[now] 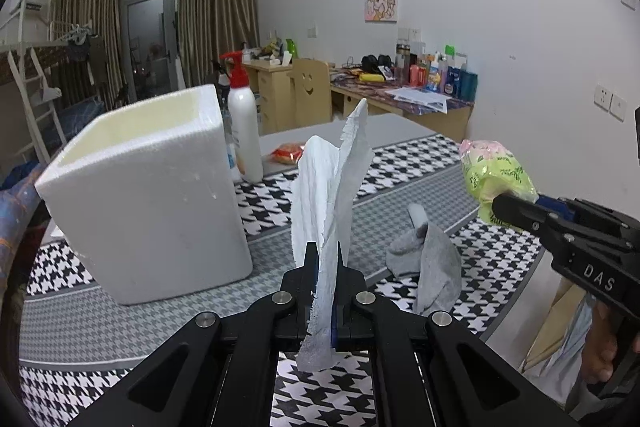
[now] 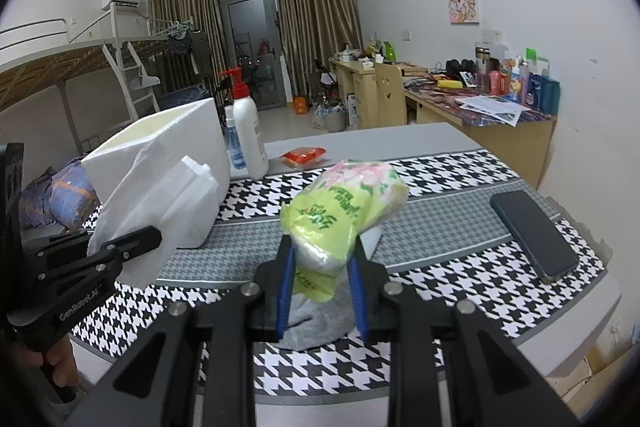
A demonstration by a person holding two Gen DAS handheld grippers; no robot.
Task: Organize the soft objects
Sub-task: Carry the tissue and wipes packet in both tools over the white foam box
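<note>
My left gripper [image 1: 325,251] is shut on a white paper towel [image 1: 332,179] that stands up from the jaws above the table; it also shows in the right wrist view [image 2: 160,203]. My right gripper [image 2: 320,247] is shut on a green and pink tissue pack [image 2: 344,203], held above the table; the pack also shows in the left wrist view [image 1: 494,175]. A grey sock [image 1: 428,259] lies on the houndstooth cloth [image 1: 120,267], under the right gripper [image 2: 316,323]. A white foam box [image 1: 148,195] with an open top stands at the left.
A white pump bottle [image 1: 245,119] with a red top stands behind the box. A red snack packet [image 2: 303,155] lies behind the cloth. A black phone [image 2: 532,235] lies at the right of the table. The table edge [image 2: 580,331] is at the right.
</note>
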